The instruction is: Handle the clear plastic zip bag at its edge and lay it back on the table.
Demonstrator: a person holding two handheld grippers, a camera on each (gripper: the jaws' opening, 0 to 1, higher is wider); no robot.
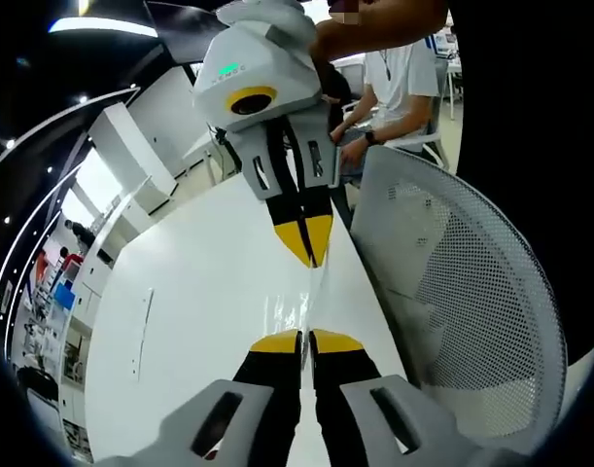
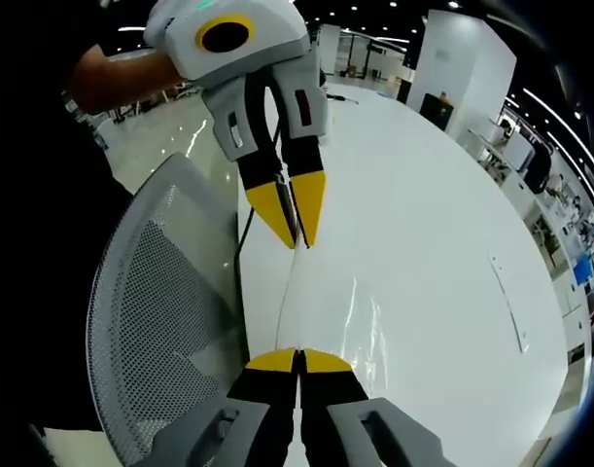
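The clear plastic zip bag [image 1: 298, 304] is stretched between the two grippers, held above the white table [image 1: 199, 292] near its edge beside the chair. The left gripper [image 1: 305, 340] has its yellow-tipped jaws pressed together on one edge of the bag; the right gripper [image 2: 298, 356] pinches the opposite edge. A white mesh office chair [image 1: 462, 292] stands just beside that table edge. A seated person [image 1: 399, 78] is farther back.
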